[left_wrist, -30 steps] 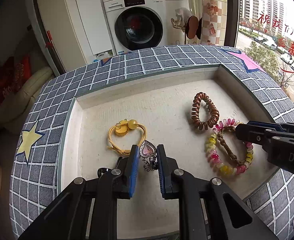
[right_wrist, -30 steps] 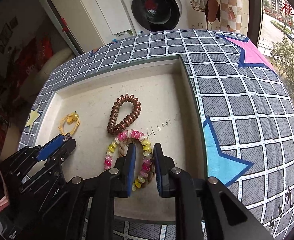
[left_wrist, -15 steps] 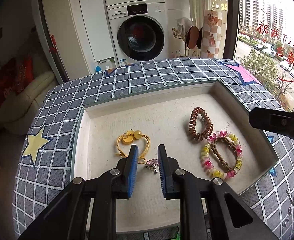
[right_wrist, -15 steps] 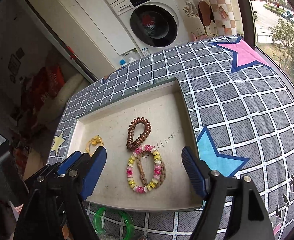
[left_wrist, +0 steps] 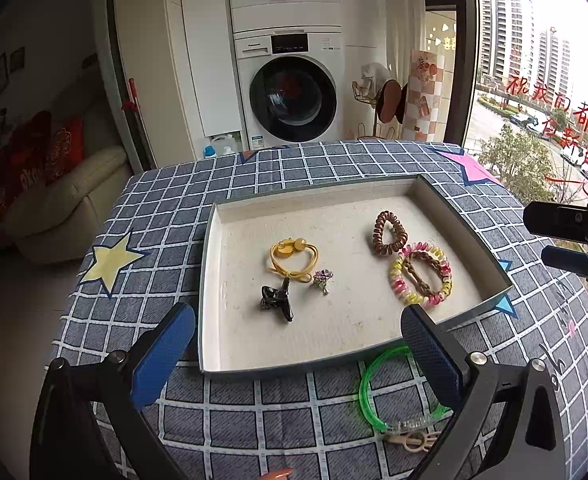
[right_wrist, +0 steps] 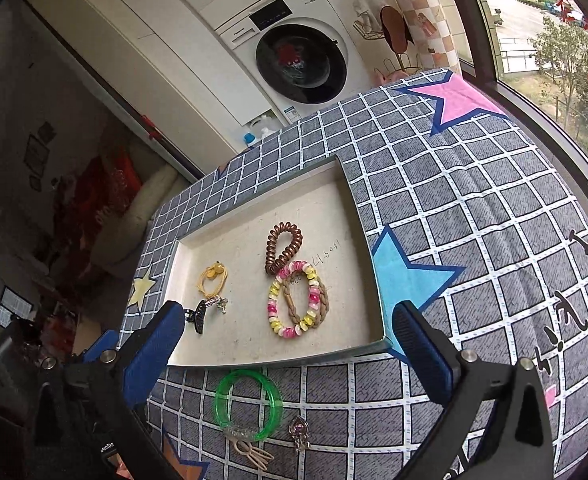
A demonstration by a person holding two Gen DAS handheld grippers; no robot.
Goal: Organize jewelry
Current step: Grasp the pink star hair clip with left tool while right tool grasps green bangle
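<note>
A shallow tray (left_wrist: 209, 264) (right_wrist: 374, 280) on the checked tablecloth holds a yellow hair tie (left_wrist: 294, 258) (right_wrist: 212, 278), a black hair clip (left_wrist: 276, 299) (right_wrist: 199, 316), a small pink heart pendant (left_wrist: 323, 279) (right_wrist: 220, 303), a brown spiral hair tie (left_wrist: 389, 233) (right_wrist: 283, 247) and a pink-yellow bead bracelet around a brown braided tie (left_wrist: 421, 279) (right_wrist: 298, 300). A green bangle (left_wrist: 390, 390) (right_wrist: 248, 404), a beige clip (right_wrist: 249, 454) and another pendant (right_wrist: 298, 432) lie on the cloth in front of the tray. My left gripper (left_wrist: 294, 348) and right gripper (right_wrist: 289, 344) are both open and empty, raised above the tray's near edge.
A washing machine (left_wrist: 289, 92) stands behind the table, a cream sofa (left_wrist: 65, 204) to the left and a window (left_wrist: 542, 80) to the right. The right gripper shows at the right edge of the left wrist view (left_wrist: 570, 240).
The left gripper let go of the pink pendant in the tray, opened wide and drew back and up. The right gripper opened and also pulled back from the bead bracelet.
</note>
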